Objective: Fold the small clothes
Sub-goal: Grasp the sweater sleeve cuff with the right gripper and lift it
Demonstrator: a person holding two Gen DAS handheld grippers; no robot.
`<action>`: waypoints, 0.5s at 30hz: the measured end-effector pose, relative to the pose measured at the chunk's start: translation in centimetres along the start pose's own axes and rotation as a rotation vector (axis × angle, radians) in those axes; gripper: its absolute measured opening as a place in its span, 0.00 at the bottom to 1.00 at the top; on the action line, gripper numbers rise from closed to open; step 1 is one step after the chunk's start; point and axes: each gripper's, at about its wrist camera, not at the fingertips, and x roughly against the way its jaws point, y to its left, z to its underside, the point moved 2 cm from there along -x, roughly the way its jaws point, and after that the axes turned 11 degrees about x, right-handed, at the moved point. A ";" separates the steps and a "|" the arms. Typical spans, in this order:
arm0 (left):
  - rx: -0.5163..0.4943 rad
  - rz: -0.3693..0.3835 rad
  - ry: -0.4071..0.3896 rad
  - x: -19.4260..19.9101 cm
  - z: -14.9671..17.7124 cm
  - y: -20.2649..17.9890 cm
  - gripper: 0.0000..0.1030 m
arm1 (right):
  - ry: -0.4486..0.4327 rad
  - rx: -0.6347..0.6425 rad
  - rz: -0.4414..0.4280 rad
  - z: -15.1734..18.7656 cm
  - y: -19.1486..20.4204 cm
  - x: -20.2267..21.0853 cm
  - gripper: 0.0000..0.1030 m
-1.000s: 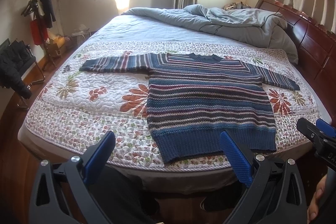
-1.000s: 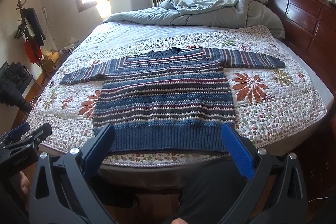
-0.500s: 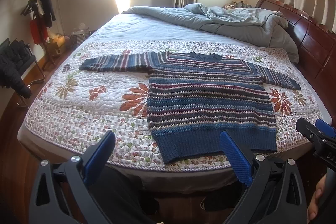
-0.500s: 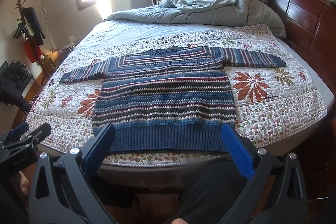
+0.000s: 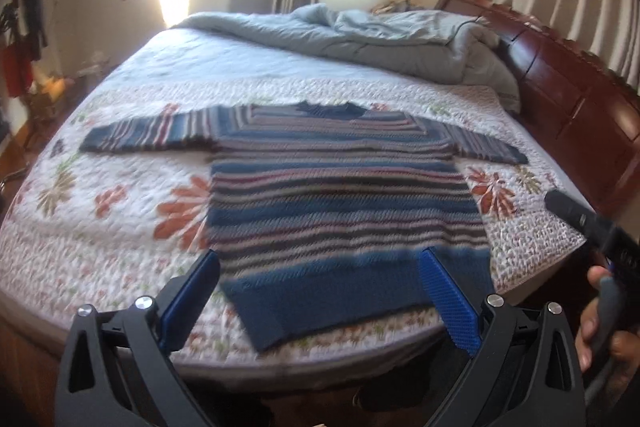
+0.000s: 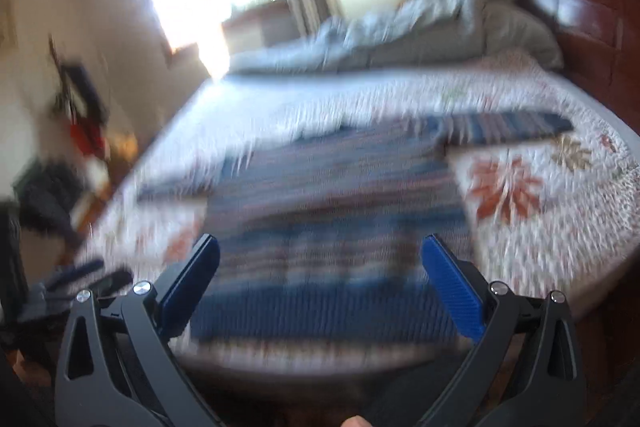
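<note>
Knitwear first: blue striped knitted sweater [image 5: 340, 203] spread flat, sleeves out, on white floral quilted bedspread [image 5: 120, 227], hem near. Probably soft, limp, fairly light, prone to stretching; best pinched at hem corners or sleeve cuffs. Left gripper [image 5: 320, 283] and right gripper [image 6: 320, 267] spread wide, empty, poised above near hem.

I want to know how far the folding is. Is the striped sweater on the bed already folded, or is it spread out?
Spread out, not folded. The striped sweater lies flat on the floral quilt, both sleeves stretched sideways and the hem straight along the near edge.
</note>
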 end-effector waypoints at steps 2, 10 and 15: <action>-0.022 0.047 -0.031 -1.4 -0.9 -0.8 0.97 | 0.032 0.045 0.052 -0.6 -2.3 -2.3 0.98; -0.114 0.085 0.148 -12.4 -6.1 -5.2 0.97 | 0.195 -0.166 0.120 -1.6 -19.4 -12.0 0.97; -0.119 0.143 0.194 -18.2 -8.1 -7.5 0.97 | 0.234 -0.477 0.109 -1.0 -33.1 -16.1 0.97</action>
